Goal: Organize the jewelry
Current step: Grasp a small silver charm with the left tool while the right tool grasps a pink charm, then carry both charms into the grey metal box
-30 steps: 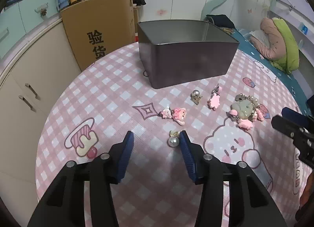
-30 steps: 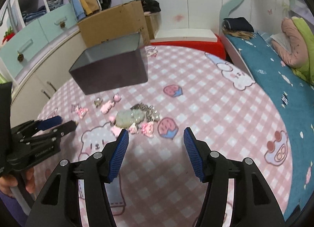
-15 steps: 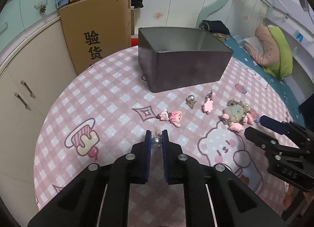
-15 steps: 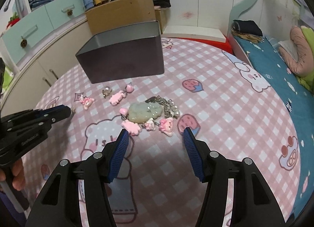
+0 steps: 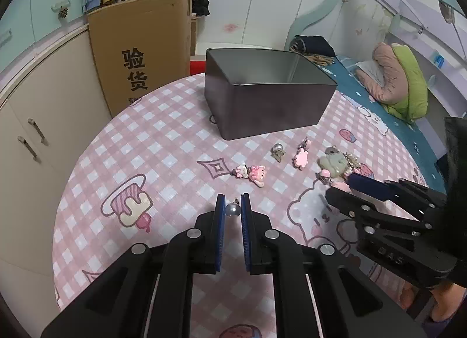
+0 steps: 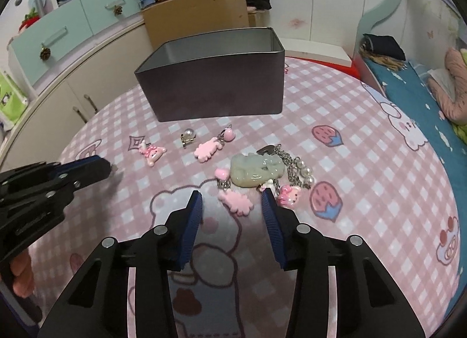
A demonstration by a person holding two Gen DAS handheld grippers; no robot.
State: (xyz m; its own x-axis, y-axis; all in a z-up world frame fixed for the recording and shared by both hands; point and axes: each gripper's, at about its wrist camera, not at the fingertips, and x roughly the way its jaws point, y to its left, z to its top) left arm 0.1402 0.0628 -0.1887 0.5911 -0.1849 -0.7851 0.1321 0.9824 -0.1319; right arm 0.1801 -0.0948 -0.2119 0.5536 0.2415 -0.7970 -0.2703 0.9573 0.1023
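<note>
My left gripper (image 5: 232,206) is shut on a pearl earring (image 5: 232,210), low over the pink checked tablecloth (image 5: 163,145). In the right wrist view it shows at the left edge (image 6: 96,165). My right gripper (image 6: 231,196) has its jaws closing around a pink charm (image 6: 236,202) of the jade pendant bracelet (image 6: 256,167); the pads stand apart from the charm. A dark metal tin (image 5: 271,104) stands open at the back of the table. Between the tin and the grippers lie a second pearl earring (image 6: 187,135), a pink keychain charm (image 6: 208,148) and a pink character charm (image 6: 151,152).
A cardboard box (image 5: 140,54) leans behind the table's far left edge, with cream cabinets (image 5: 32,133) beyond. A bed with a teal sheet (image 6: 408,89) runs along the right. The round table's edge curves close on the left.
The left jaws have closed on the pearl earring. The right gripper has moved forward to the jade bracelet, and its jaws have narrowed around a pink charm.
</note>
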